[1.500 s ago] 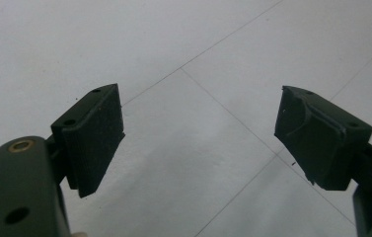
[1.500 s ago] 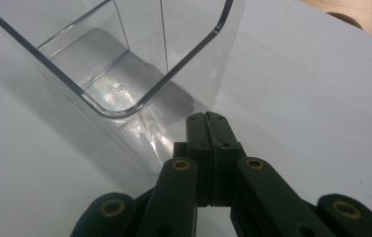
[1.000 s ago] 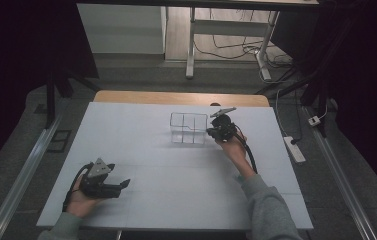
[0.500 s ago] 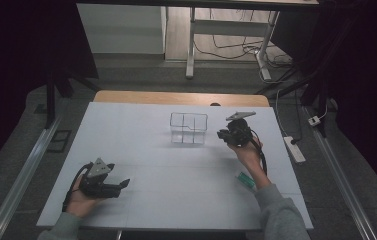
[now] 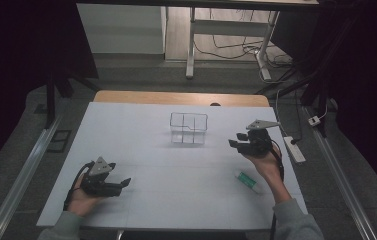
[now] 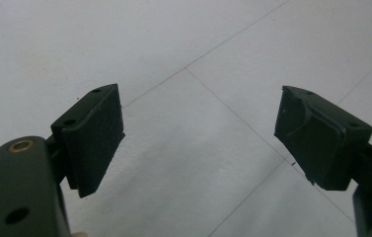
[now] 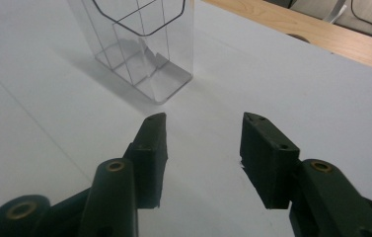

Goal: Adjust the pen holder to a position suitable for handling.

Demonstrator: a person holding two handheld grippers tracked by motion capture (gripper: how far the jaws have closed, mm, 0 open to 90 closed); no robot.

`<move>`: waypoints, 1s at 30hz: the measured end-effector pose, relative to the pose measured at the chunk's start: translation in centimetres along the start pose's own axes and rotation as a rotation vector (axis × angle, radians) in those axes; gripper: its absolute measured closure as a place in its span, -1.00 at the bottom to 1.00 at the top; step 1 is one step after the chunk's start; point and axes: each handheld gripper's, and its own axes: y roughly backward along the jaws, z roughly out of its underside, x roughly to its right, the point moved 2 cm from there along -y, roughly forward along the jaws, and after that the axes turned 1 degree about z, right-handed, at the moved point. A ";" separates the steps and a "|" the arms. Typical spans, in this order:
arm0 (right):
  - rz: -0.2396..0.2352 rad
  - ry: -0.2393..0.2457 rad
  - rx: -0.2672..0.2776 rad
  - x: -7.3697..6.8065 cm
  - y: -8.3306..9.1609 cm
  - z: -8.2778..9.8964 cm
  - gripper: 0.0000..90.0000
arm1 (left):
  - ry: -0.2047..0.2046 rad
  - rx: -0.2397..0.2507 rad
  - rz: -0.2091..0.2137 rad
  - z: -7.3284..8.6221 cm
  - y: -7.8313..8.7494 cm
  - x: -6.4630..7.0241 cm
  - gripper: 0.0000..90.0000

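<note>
Two grippers were in play, and neither held anything. The right gripper [image 5: 235, 143] hung beside the clear divided organizer [image 5: 189, 128], its jaws having just been opening, with nothing between them. That organizer stood upright at mid-table, apparently empty. The left gripper [image 5: 124, 183] rested near the table's front edge, jaws spread wide over bare white tabletop [image 6: 183, 44]. A small green-and-white tube [image 5: 247, 180] lay just by the right forearm. To my eye, the risk was a careless sweep of that arm rolling the tube off, or a jaw clipping the light organizer and tipping it.
</note>
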 end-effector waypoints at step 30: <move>-0.024 0.008 -0.126 -0.5 6.2 5.7 -0.13 | -0.027 0.007 -0.002 -0.3 -0.1 0.4 -0.57</move>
